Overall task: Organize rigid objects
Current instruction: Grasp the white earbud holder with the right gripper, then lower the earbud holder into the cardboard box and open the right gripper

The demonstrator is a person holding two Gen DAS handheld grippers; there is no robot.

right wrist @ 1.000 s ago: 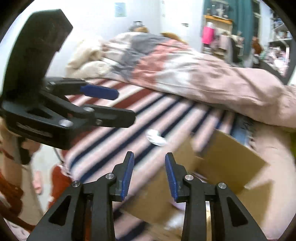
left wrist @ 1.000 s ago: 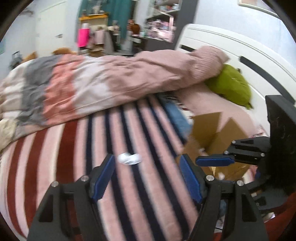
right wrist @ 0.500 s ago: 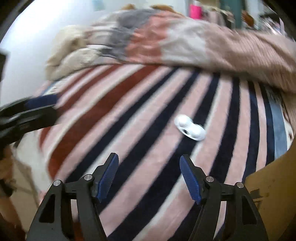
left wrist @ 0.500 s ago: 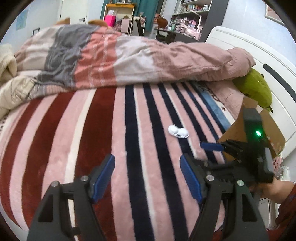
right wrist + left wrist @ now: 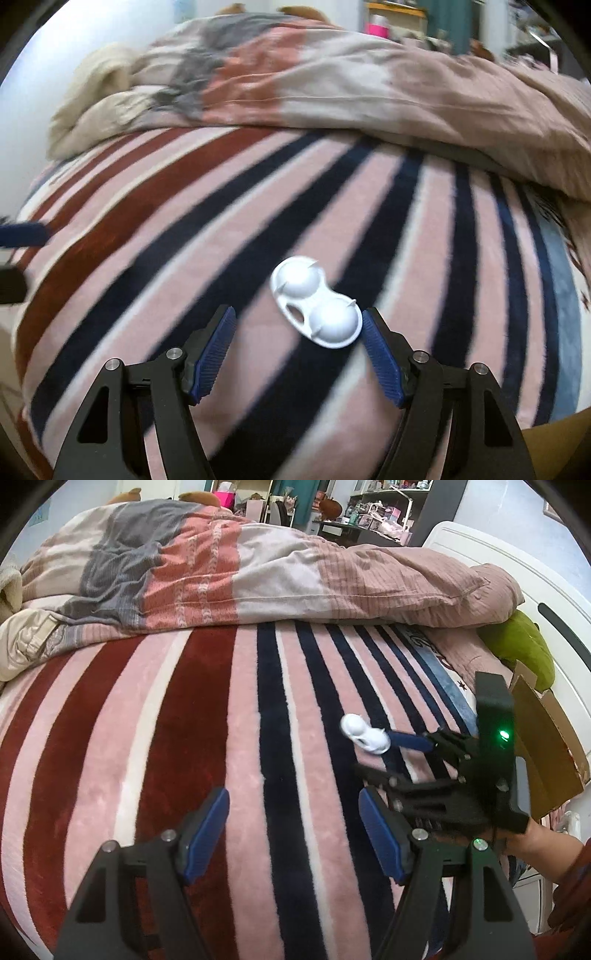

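Both hand-held grippers have dropped closer to the bed since a second ago; the right one, then nearly closed, now has its jaws spread, and the white piece that was small and far then fills the lower middle of the right wrist view.

Right hand-held gripper (image 5: 299,345): jaws apart, nothing clamped. The white plastic piece (image 5: 316,311) lies flat on the bed just ahead of the fingertips, its near lobe right beside the right-side blue pad (image 5: 380,360); contact cannot be told. Left-side pad well clear of it.

Left hand-held gripper (image 5: 293,830): jaws apart, empty, over bare blanket, white piece (image 5: 364,734) ahead and to its right. From this view the right hand-held gripper (image 5: 399,758) comes in from the right edge, one blue finger lying against the piece; a hand and sleeve (image 5: 543,845) hold it.

White piece: two rounded domes joined by a flat waist, small holes near the waist, thin spikes at the dome edges, glossy, slanted across the stripes.

Around: striped plush blanket (image 5: 207,746) in pink, dark red and navy covers the bed. Open cardboard box (image 5: 546,746) at the right edge, behind the right hand-held gripper. Farther back a bunched duvet (image 5: 280,572), a green cushion (image 5: 524,646) by the white headboard (image 5: 554,598), cluttered shelves beyond. Nothing between jaws and piece.
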